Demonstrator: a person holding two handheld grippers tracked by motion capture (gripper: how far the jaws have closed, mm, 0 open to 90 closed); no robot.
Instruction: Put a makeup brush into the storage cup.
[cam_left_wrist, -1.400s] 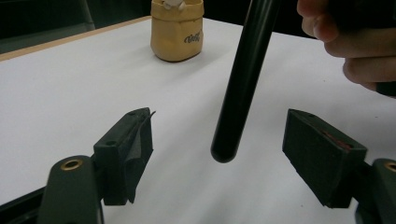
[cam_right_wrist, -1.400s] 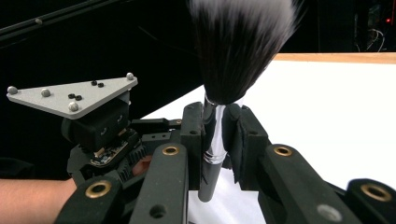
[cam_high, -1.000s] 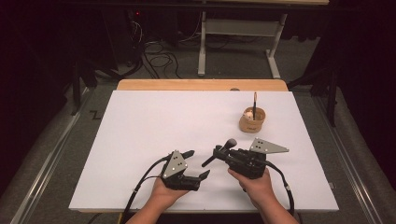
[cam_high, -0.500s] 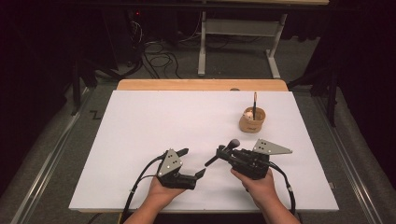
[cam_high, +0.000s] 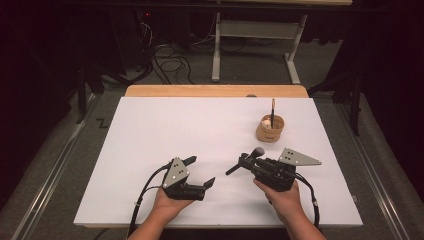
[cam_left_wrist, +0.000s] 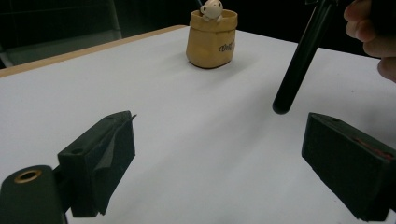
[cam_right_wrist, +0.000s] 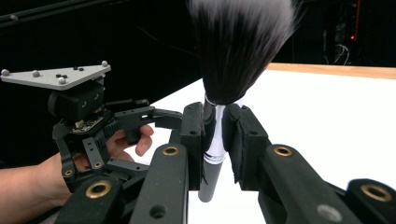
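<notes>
My right gripper (cam_high: 244, 162) is shut on a black makeup brush (cam_high: 256, 152) near the table's front right. In the right gripper view the pads (cam_right_wrist: 236, 128) clamp the silver ferrule, and the dark, white-tipped bristles of the brush (cam_right_wrist: 240, 46) stand up above them. My left gripper (cam_high: 202, 170) rests at the front centre, open. Its jaws have just been opening and nothing is between them. The left gripper view has the left gripper (cam_left_wrist: 219, 128) facing the brush's black handle (cam_left_wrist: 299, 60), which hangs just ahead of it.
A tan cup (cam_high: 270, 129) with a small figure and a dark stick in it stands at the back right, and the same cup (cam_left_wrist: 211, 39) is far ahead in the left gripper view. The white table sheet (cam_high: 165, 125) ends at a wooden far edge (cam_high: 215, 90).
The left gripper's jaws have spread a little wider. Both hands have stayed nearly where they were, and the brush is still in the right gripper.
</notes>
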